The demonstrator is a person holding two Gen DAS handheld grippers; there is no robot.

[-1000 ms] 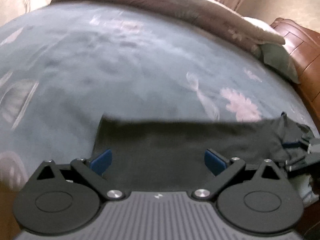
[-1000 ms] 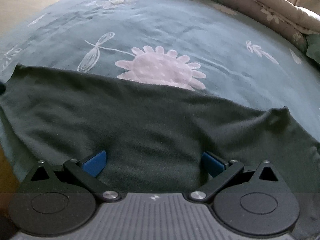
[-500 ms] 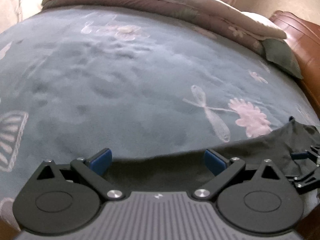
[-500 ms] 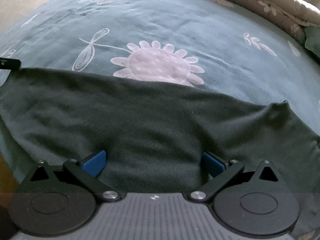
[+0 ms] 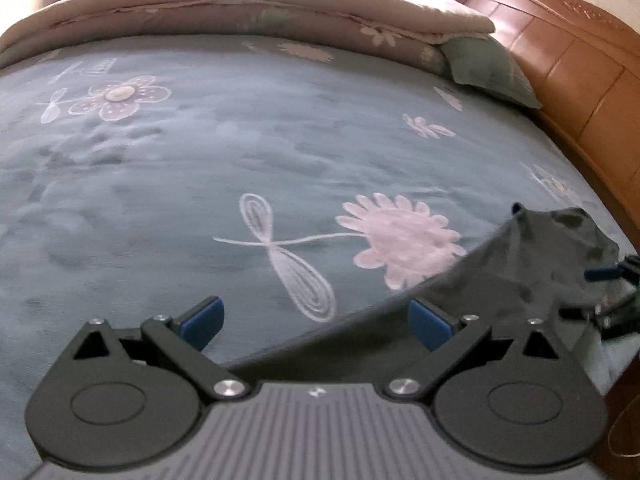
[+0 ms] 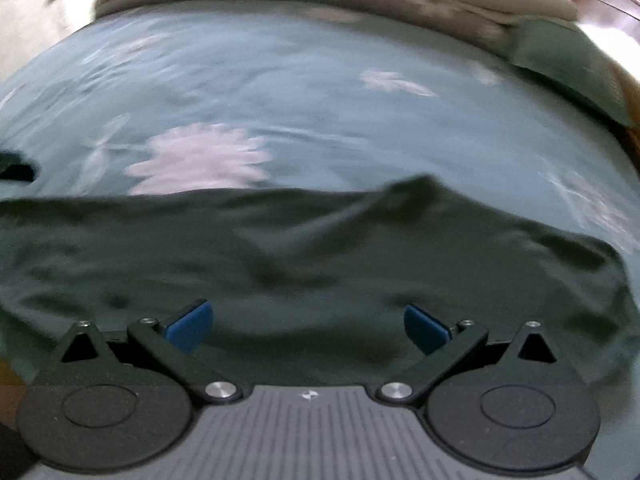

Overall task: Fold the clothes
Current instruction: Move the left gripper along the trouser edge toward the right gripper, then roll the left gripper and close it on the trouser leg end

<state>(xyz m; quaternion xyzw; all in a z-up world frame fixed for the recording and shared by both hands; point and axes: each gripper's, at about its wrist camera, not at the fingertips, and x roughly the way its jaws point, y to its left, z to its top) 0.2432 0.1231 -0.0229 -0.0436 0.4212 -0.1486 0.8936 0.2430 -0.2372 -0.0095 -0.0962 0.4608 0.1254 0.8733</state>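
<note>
A dark green garment [image 6: 304, 264] lies flat on the teal flowered bedspread [image 6: 280, 92], filling the lower half of the right wrist view. My right gripper [image 6: 306, 326] hovers over its near part, open, with nothing between the blue pads. In the left wrist view the same garment [image 5: 520, 272] shows only at the lower right, its edge running under my open left gripper [image 5: 316, 320]. The right gripper [image 5: 612, 292] appears at that view's right edge, beside the garment's bunched end.
A rolled pinkish quilt [image 5: 248, 8] and a green pillow [image 5: 488, 68] lie along the far side of the bed. A wooden headboard [image 5: 568, 60] rises at the right. The bedspread [image 5: 200, 184] stretches wide to the left of the garment.
My left gripper has swung left and away from the garment, which now covers less of its view. The right gripper has shifted, and the garment shows a new ridge in its middle.
</note>
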